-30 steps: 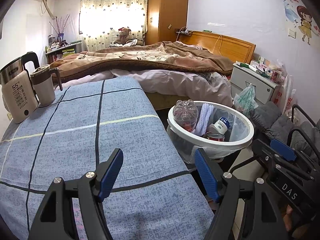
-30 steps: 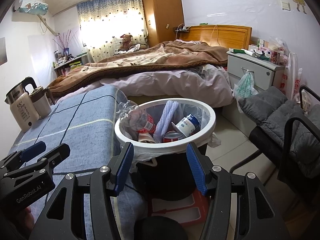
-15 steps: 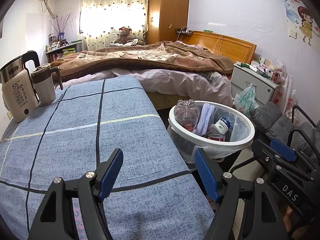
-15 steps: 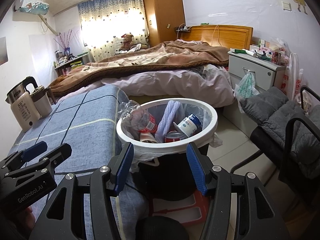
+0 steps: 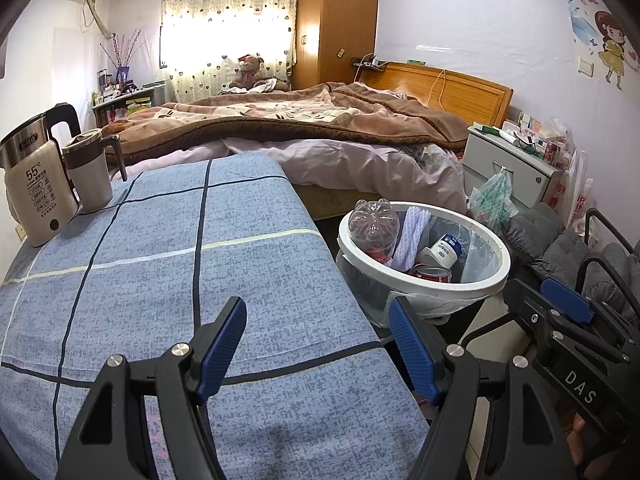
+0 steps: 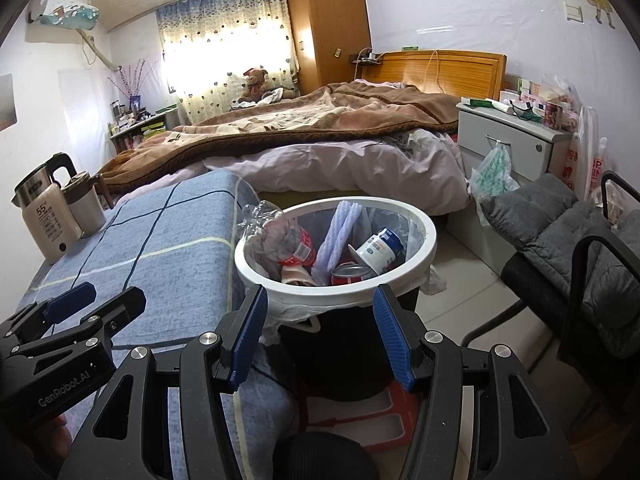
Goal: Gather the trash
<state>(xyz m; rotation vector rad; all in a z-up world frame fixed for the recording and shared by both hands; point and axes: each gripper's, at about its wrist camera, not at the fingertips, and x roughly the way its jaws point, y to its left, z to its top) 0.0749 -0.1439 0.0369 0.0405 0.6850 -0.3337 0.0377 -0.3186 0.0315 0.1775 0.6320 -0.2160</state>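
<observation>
A white-rimmed trash bin (image 6: 424,256) (image 5: 502,268) lined with a clear bag stands on the floor beside the blue table. Inside it lie a crushed clear bottle (image 6: 280,236) (image 5: 374,224) with a red label, a red can (image 6: 348,274) (image 5: 434,272), a small white cup with a blue label (image 6: 380,248) (image 5: 444,250) and white twisted strips (image 6: 340,232). My right gripper (image 6: 320,332) hovers open just before the bin's near rim, nothing between its pads. Over the table's front right corner my left gripper (image 5: 316,348) stands open and holds nothing.
The table wears a blue checked cloth (image 5: 160,260); a kettle (image 5: 34,184) and a lidded mug (image 5: 90,172) stand at its far left. Behind are a bed (image 5: 300,128) and a white nightstand (image 6: 512,140). A chair with a grey cushion (image 6: 560,224) stands right of the bin.
</observation>
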